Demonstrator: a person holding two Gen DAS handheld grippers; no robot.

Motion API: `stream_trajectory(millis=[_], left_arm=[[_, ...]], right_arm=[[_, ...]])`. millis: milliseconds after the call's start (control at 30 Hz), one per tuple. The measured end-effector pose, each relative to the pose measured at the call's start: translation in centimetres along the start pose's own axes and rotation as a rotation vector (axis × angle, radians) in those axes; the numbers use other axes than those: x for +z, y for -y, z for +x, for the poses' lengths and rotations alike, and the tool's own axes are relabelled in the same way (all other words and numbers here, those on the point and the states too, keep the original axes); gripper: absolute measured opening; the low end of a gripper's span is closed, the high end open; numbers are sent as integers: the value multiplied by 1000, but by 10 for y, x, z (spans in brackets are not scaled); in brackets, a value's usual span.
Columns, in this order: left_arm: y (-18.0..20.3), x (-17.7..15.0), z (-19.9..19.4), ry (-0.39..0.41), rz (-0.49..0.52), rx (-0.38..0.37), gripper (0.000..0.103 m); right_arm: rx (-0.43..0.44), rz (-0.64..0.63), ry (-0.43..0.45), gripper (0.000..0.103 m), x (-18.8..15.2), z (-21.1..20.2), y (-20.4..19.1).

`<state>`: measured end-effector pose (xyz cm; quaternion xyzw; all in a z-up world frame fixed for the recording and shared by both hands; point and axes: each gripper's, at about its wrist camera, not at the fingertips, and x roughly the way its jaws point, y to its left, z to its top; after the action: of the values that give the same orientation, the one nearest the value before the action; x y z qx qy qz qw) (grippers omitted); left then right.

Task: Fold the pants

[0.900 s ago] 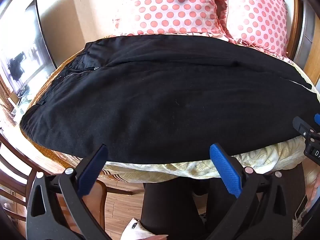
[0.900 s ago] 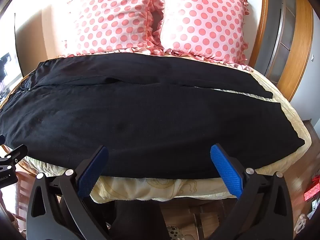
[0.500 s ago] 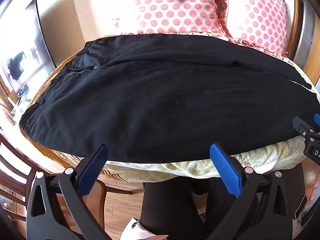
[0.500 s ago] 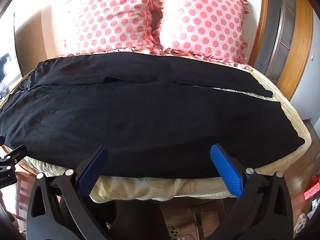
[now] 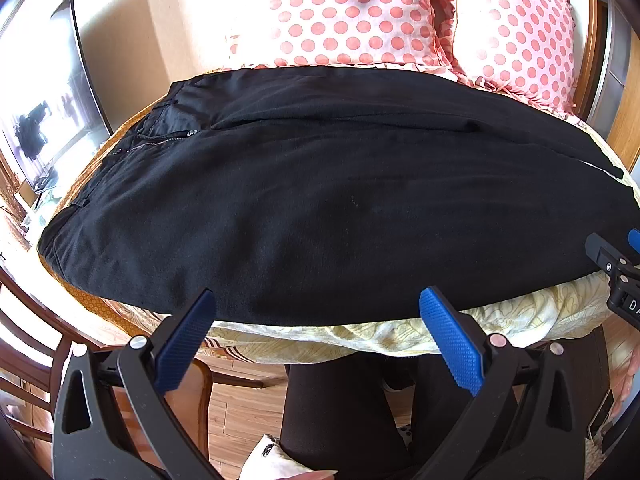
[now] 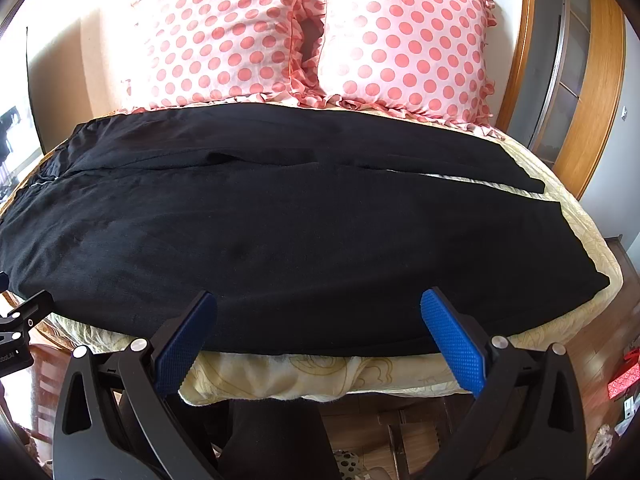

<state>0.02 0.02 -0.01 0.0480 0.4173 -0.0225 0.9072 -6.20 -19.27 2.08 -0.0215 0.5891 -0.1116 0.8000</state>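
Black pants (image 5: 320, 200) lie flat across a table, waistband and zipper at the left, the two legs running to the right. In the right wrist view the pants (image 6: 300, 232) end in two hems at the right, with a thin gap between the legs. My left gripper (image 5: 316, 340) is open and empty, hovering just in front of the pants' near edge. My right gripper (image 6: 318, 340) is open and empty, also just in front of the near edge. Each gripper shows at the edge of the other's view.
A pale yellow cloth (image 6: 320, 376) covers the table (image 5: 96, 300) under the pants. Two pink polka-dot cushions (image 6: 312, 36) stand behind. A wooden chair (image 5: 28, 360) is at the near left. The person's dark legs (image 5: 340, 412) are below the table edge.
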Motion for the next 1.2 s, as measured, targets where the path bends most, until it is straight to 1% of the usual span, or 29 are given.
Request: stream_trajectory(millis=[767,1200], left_arm=[[0,-4,2,-2,-2,0,101],[-1,-6,2,-2,-2,-2,101]], right_arm=[[-2,3,0,102,-1,1,0],[-2,2,1,102,-5,3,8]])
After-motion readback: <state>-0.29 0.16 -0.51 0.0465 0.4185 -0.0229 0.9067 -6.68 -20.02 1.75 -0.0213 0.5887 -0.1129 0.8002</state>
